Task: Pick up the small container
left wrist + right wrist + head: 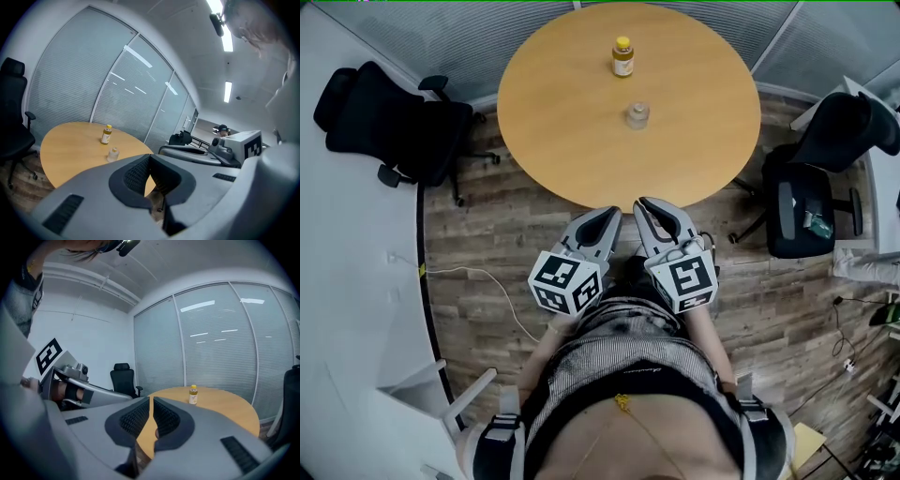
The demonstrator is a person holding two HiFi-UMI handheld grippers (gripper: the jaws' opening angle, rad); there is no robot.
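Observation:
The small clear container (pixel 637 115) stands near the middle of the round wooden table (pixel 572 141); in the left gripper view the small container (pixel 113 154) sits nearer than the yellow-capped bottle (pixel 106 134). That bottle (pixel 622 56) stands further back and also shows as the bottle (pixel 192 394) in the right gripper view. Both grippers hover side by side over the floor, just short of the table's near edge and well away from the container. My left gripper (pixel 609 214) (pixel 150 158) is shut and empty. My right gripper (pixel 647 204) (pixel 151 401) is shut and empty too.
A black office chair (pixel 394 122) stands left of the table and another chair (pixel 825 169) to its right. A white cable (pixel 478 281) runs over the wood floor at the left. A curved white desk (pixel 347 309) borders the left side.

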